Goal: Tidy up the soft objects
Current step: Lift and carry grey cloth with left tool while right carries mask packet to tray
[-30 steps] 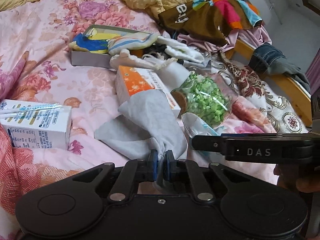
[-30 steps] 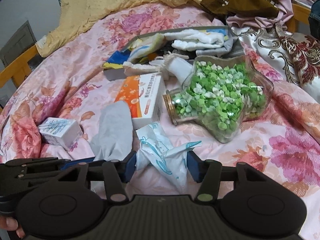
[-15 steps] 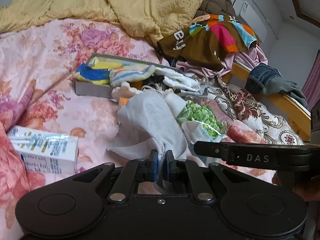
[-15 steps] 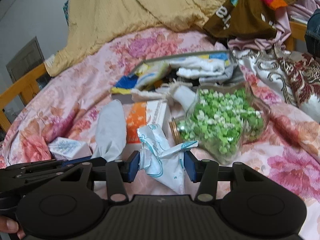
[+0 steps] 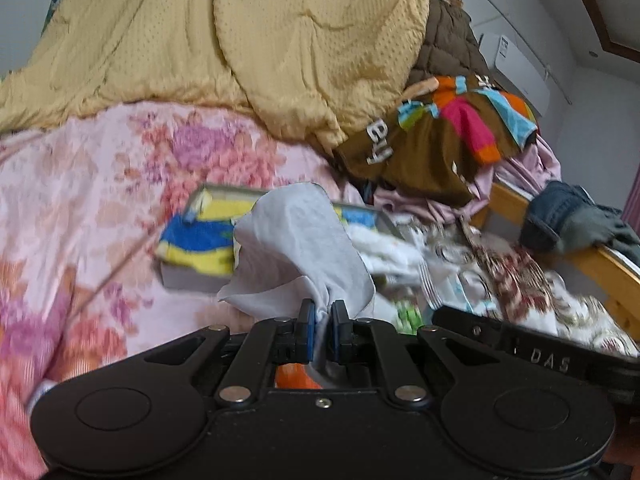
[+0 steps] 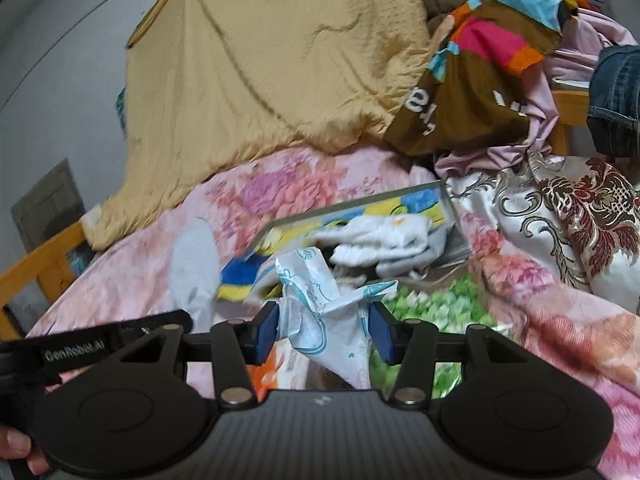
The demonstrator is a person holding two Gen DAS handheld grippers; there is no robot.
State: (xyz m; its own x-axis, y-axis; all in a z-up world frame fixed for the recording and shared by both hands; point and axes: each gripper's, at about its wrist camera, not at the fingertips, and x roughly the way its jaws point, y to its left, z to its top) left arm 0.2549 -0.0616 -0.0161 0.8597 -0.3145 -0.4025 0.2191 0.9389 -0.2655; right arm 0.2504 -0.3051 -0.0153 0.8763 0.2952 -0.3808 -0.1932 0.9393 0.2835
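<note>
Two handheld grippers hang above a cluttered bed, each gripping a soft item. The left gripper [image 5: 321,330] is clenched tight on a bunched corner of a pale grey cloth [image 5: 298,246], which fans upward clear of the floral pink bedspread [image 5: 100,208]. The right gripper [image 6: 324,330] pinches a crumpled white packet printed in blue [image 6: 320,308] between its blue pads [image 6: 266,332], jaws part-closed around it. Beyond both, toward the head of the bed, a shallow box [image 5: 188,276] holds folded blue-and-yellow fabric [image 5: 196,240] and white socks [image 6: 384,240]. A yellow quilt [image 5: 248,40] is heaped at the head end.
</note>
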